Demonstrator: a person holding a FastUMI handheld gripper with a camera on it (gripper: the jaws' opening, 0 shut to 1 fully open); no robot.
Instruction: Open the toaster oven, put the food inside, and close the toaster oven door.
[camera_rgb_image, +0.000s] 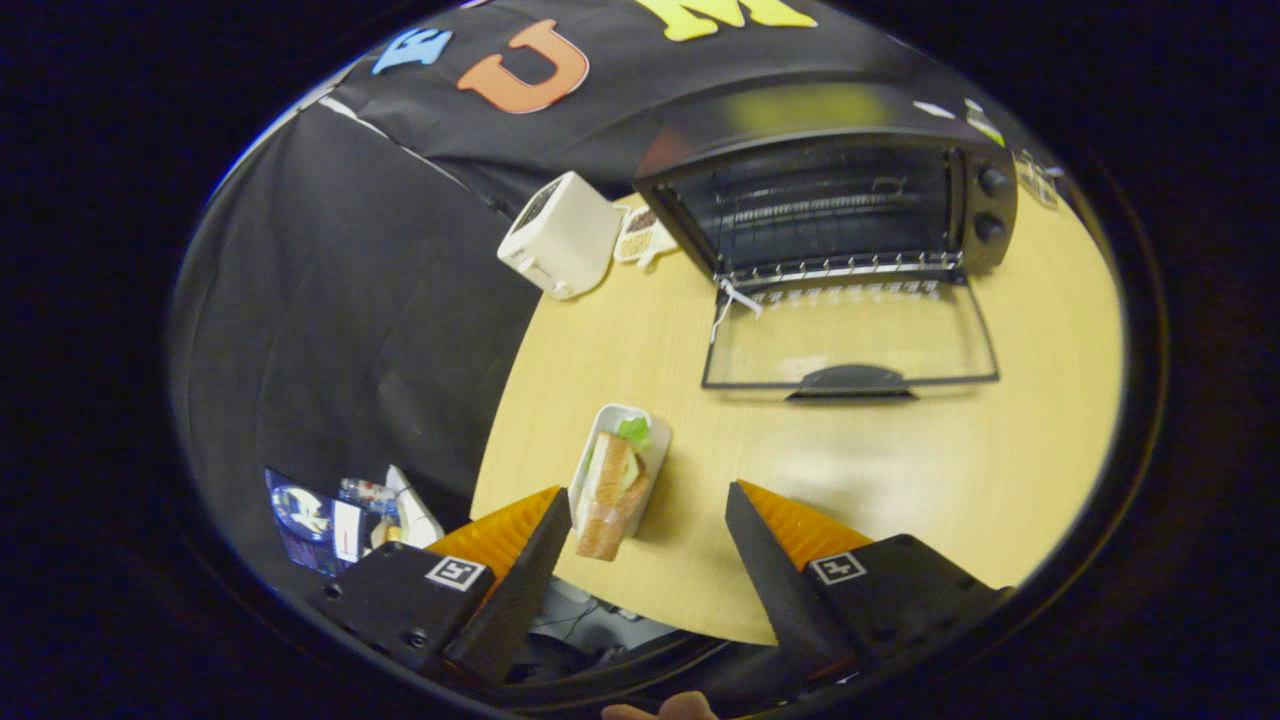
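while fingers gape, sandwich lies in tray.

A pale wooden table carries a black toaster oven at its far side, the glass door folded down flat onto the tabletop. Just beside the oven stands a white toaster, with a small card lying between the two. Nearer, close to the table's edge and just ahead of the spread fingers of the gripper, lies a white tray holding a sandwich.
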